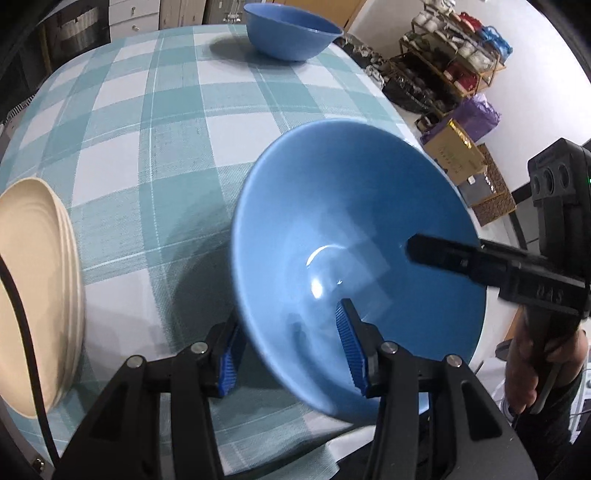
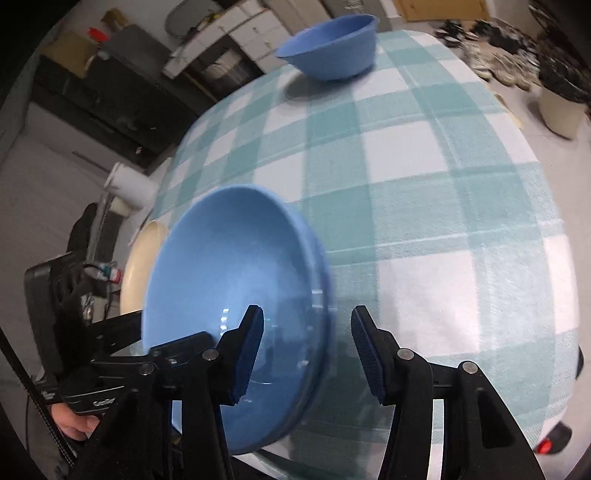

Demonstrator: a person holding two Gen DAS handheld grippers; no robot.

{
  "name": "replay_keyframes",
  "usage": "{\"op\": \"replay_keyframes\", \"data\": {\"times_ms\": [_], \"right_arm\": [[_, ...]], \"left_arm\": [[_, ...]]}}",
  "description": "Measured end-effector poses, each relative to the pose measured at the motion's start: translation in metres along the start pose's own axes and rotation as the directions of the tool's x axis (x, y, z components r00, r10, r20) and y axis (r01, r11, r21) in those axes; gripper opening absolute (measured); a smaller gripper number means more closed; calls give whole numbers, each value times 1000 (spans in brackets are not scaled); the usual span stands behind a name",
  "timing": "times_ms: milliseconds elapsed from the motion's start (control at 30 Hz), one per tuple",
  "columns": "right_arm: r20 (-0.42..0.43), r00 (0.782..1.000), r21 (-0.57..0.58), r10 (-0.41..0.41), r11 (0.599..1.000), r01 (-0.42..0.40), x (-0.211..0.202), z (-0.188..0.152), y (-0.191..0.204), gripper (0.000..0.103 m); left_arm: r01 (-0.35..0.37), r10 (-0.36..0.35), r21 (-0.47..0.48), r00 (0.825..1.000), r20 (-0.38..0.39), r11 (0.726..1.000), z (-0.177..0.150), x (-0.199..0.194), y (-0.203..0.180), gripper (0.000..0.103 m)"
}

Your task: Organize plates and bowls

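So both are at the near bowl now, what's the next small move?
Probably close the left hand-held gripper on the near blue bowl. Its pads straddle the bowl's wall, one inside and one outside, but stand apart from it. The right hand-held gripper straddles the rim too, also open. Once held, the bowl could go to the far blue bowl.

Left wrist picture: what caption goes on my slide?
Both grippers straddle the near blue bowl's rim.
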State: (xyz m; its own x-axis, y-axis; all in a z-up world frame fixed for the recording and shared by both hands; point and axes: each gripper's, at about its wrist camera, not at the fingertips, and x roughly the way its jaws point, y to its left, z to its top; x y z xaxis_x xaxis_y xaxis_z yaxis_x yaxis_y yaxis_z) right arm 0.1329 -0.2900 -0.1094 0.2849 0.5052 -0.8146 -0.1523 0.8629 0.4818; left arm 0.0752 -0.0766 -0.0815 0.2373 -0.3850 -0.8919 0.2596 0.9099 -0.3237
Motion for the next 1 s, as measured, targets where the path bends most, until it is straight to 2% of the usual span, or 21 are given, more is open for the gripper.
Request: {"op": "replay_keyframes", "data": {"times_ms": [100, 300, 567, 667, 733, 833, 900, 1000], "right_arm": [[21, 1000, -12, -17, 1000, 17, 4, 1, 8, 52], [91, 995, 10, -46, 999, 45, 6, -3, 12, 52], [240, 966, 0, -92, 996, 94, 6, -26, 17, 52], [246, 965, 7, -94, 995, 95, 11, -35, 15, 52], [232, 969, 18, -85, 996, 83, 16, -42, 12, 53], [266, 961, -19, -77, 996, 85, 17, -52, 17, 55], [281, 957, -32, -73, 996, 86, 17, -56, 19, 55], [255, 966, -5, -49, 999, 52, 23, -56, 14, 55]], "left_arm": [[-34, 34, 6, 999, 34, 999, 0, 4, -3, 48], [-54, 54, -4, 997, 60, 999, -1, 8, -3, 47], [-77, 76, 13, 992, 101, 997, -7, 9, -4, 47], [-60, 60, -3, 991, 122, 998, -12, 9, -1, 48], [-19, 21, -13, 993, 120, 1000, -16, 10, 2, 48], [7, -2, -42, 993, 115, 999, -22, 17, 9, 48], [3, 3, -49, 993, 116, 999, -22, 20, 10, 48], [-9, 14, -46, 993, 114, 999, -19, 21, 9, 47]]}}
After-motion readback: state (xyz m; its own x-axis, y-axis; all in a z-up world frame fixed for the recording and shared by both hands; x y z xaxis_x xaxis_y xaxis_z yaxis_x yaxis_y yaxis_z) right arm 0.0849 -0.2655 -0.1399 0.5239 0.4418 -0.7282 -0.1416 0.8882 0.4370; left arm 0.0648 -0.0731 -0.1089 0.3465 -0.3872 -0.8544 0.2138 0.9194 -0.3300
